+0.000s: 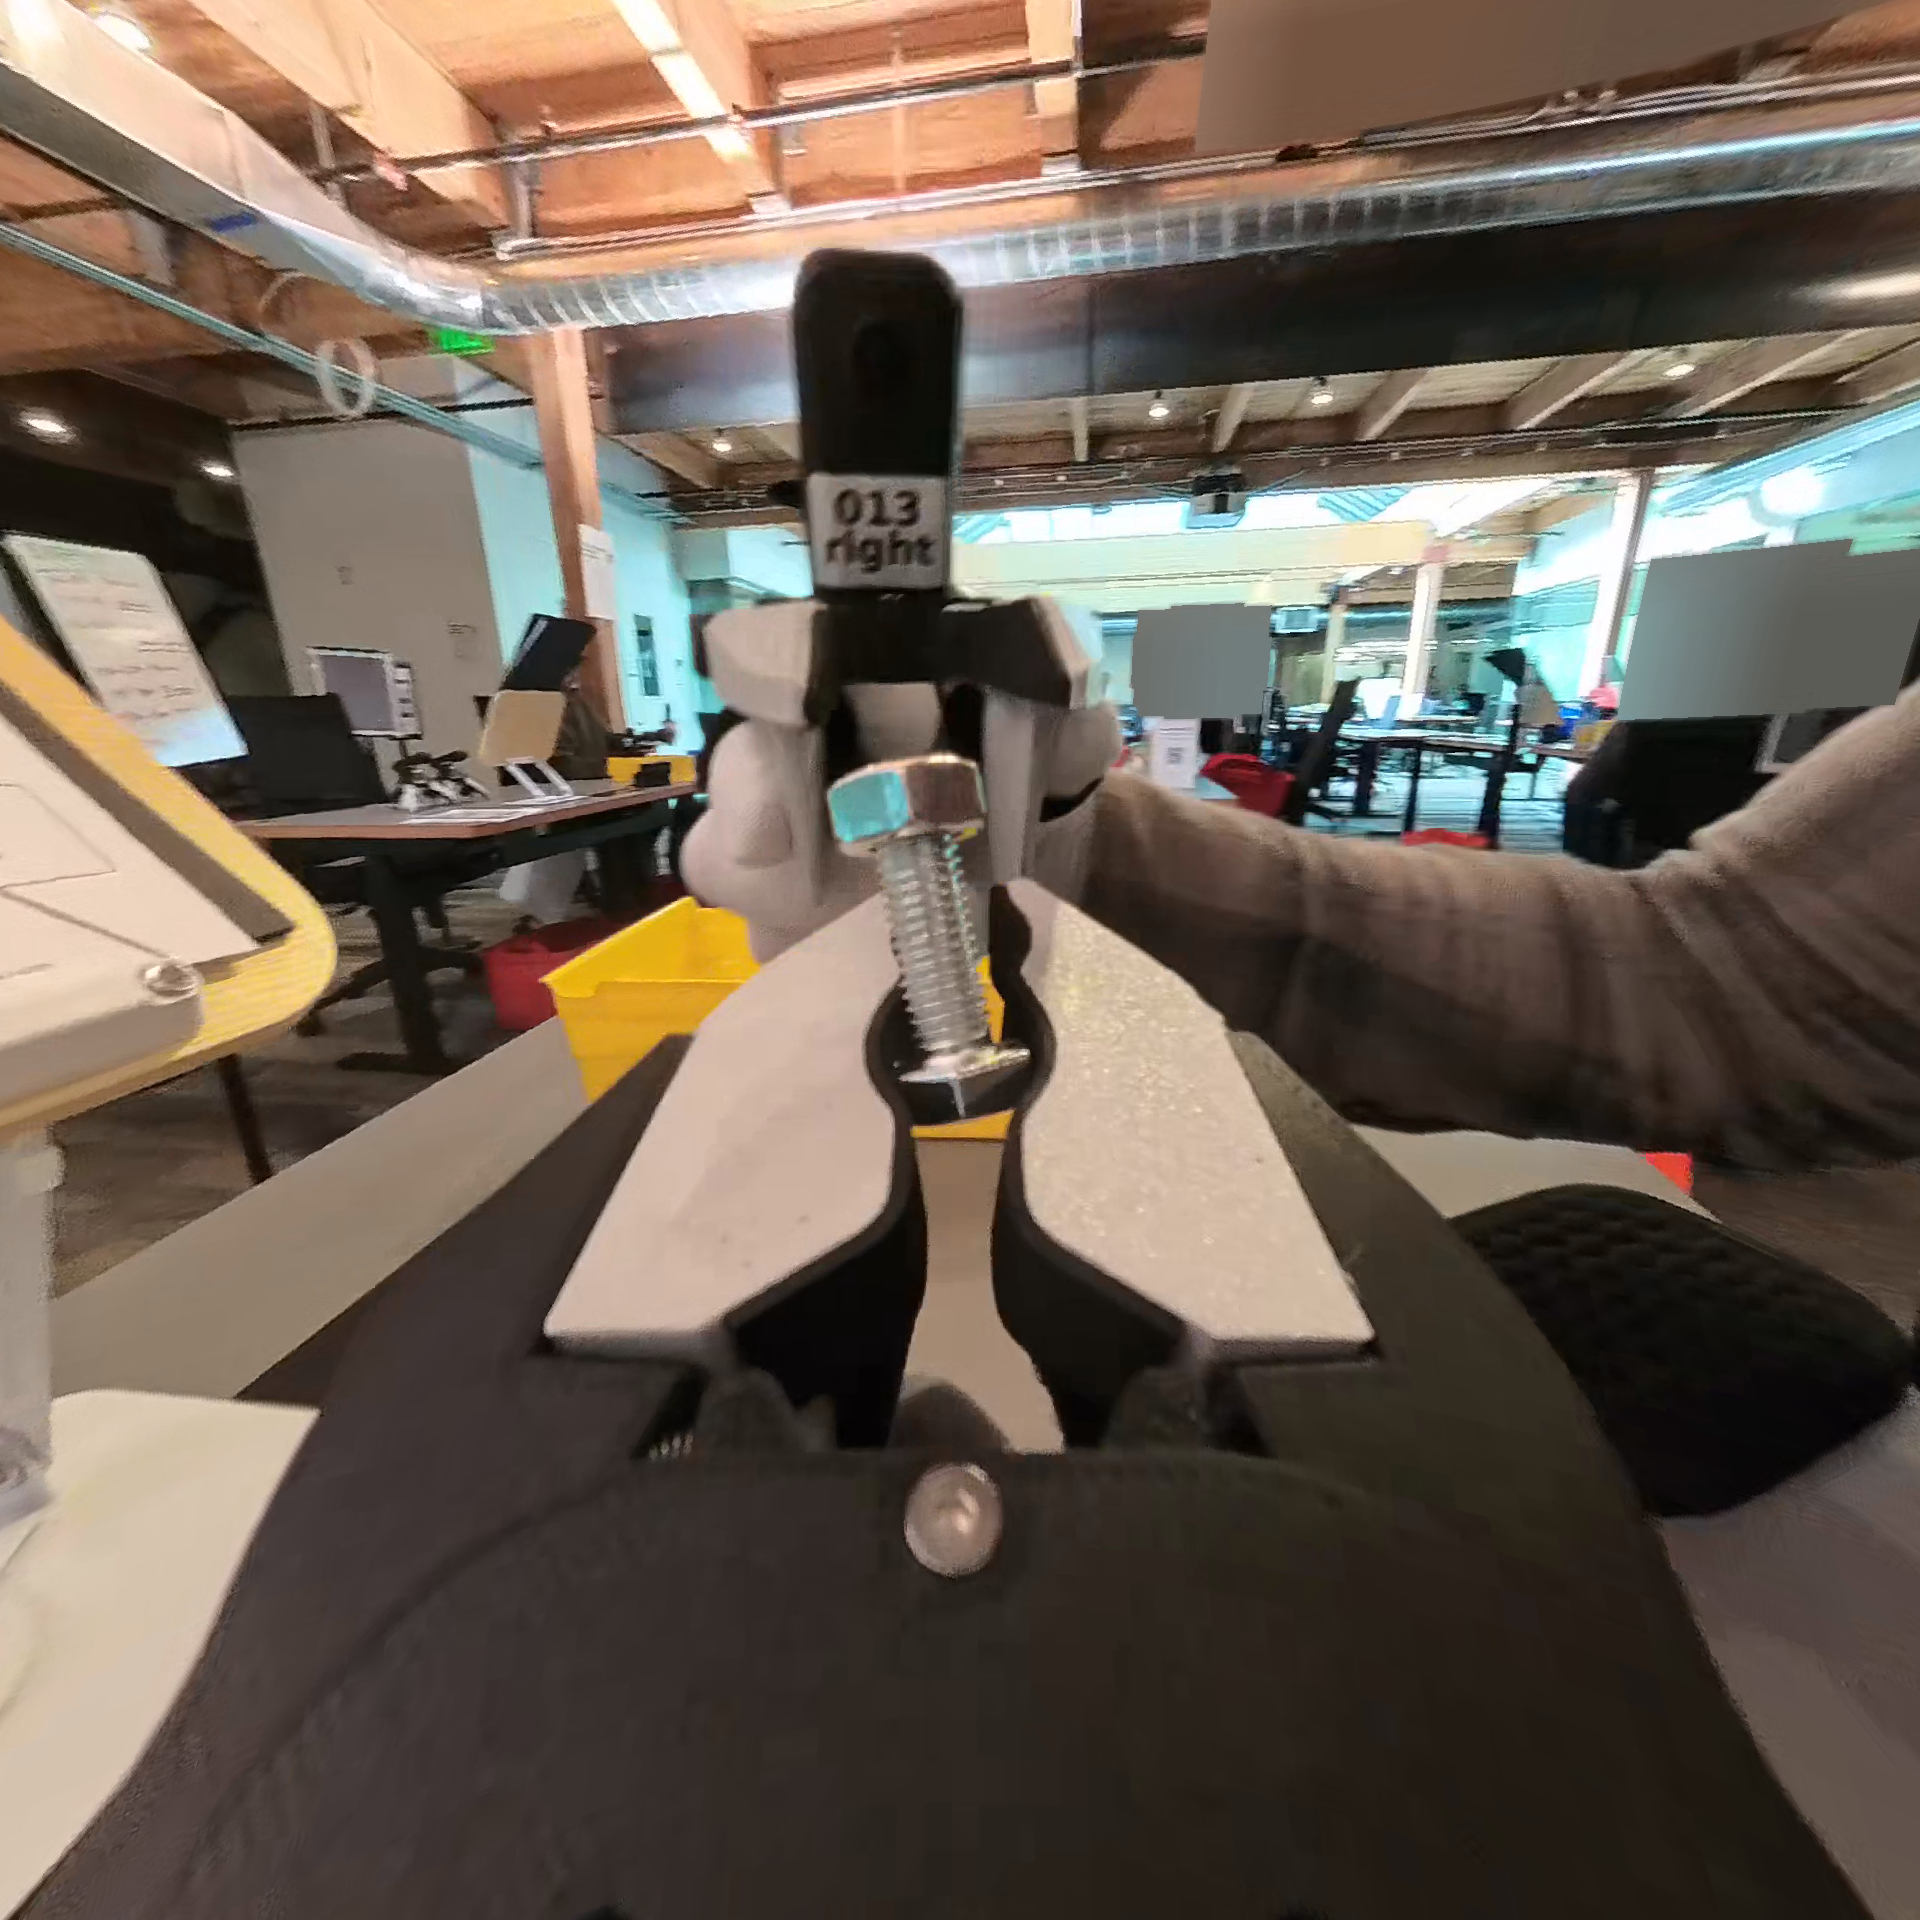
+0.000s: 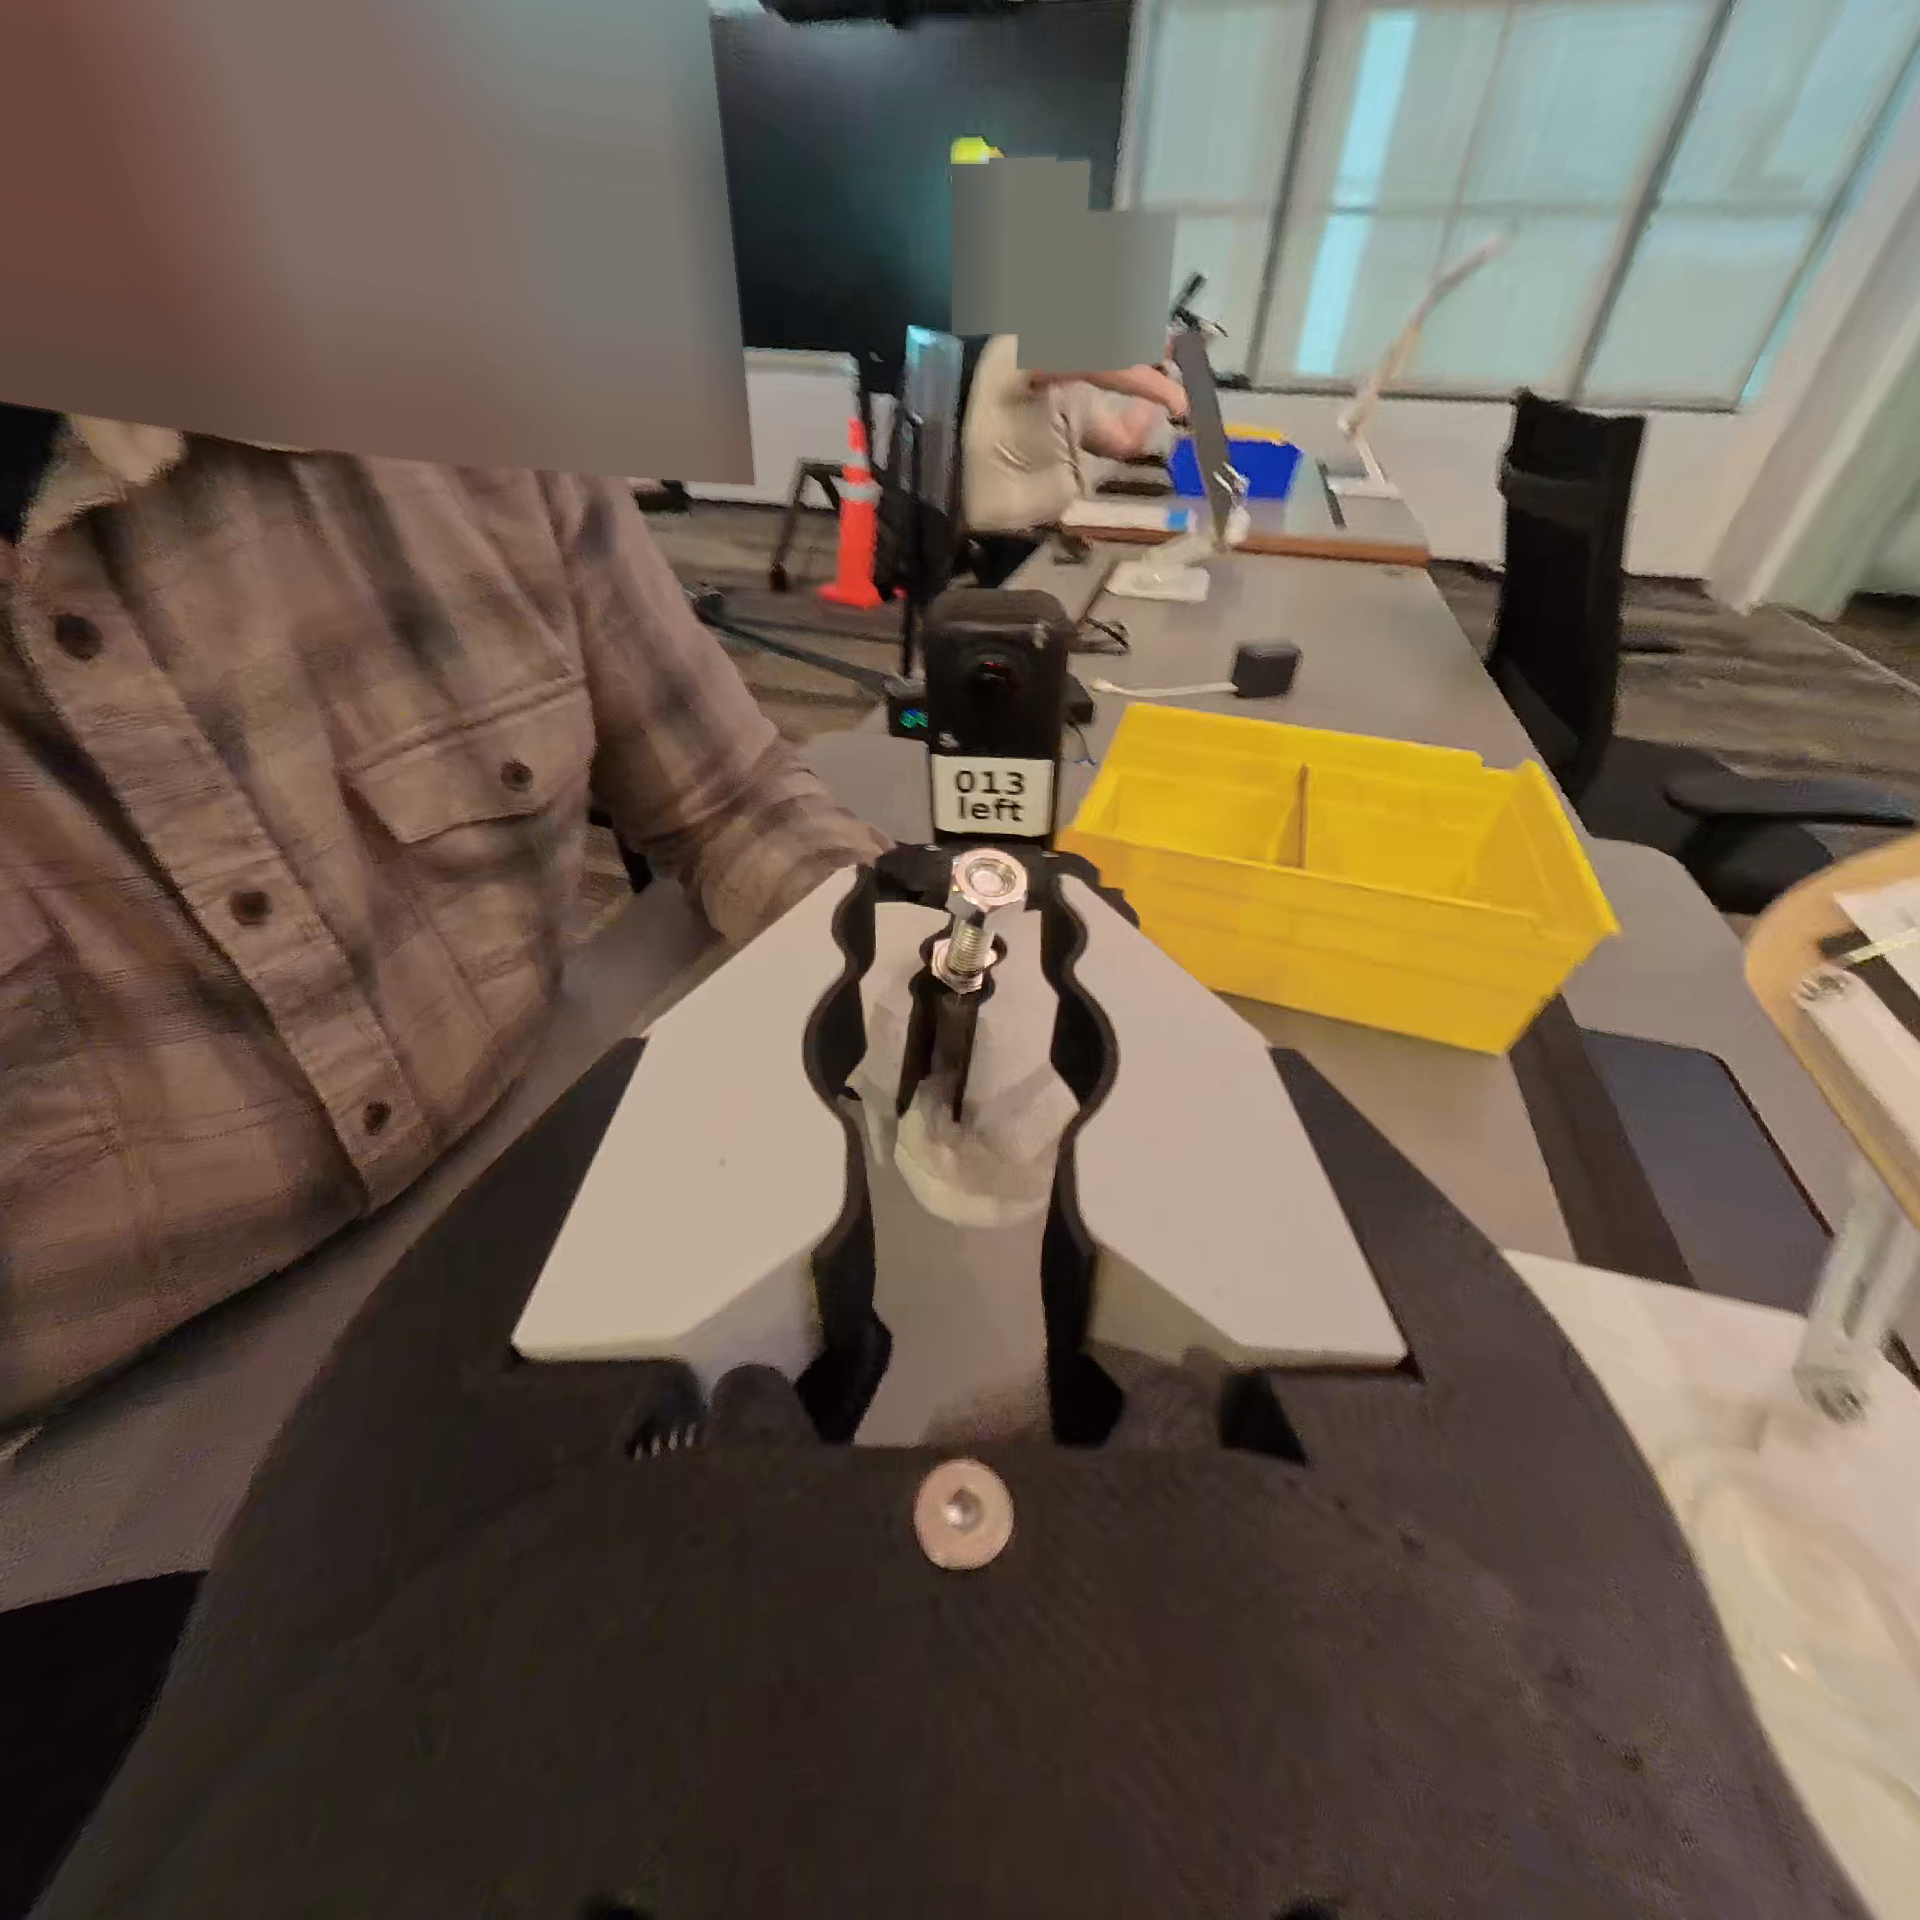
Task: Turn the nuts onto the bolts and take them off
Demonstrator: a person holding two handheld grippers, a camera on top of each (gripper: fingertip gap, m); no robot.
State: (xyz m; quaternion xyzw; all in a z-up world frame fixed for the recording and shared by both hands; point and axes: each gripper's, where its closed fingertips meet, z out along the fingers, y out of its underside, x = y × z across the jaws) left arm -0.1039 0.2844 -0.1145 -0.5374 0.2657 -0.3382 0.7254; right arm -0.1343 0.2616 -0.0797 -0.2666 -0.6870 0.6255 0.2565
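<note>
Grey table top carries a yellow bin with a divider inside, in an open office of wooden ceiling beams, a silver duct and large windows. Beside the bin and raised off the table, the left gripper has its jaws pressed together on the hexagonal head of the bolt, whose threaded shank slants upward. The nut sits at the shank's far end. The right gripper, held by a white-gloved hand, has its fingers on either side of the nut; whether they pinch it cannot be told. Beyond the bin stand a black office chair, further desks, an orange cone and a seated person. A plaid-shirted torso is on the side away from the bin.
</note>
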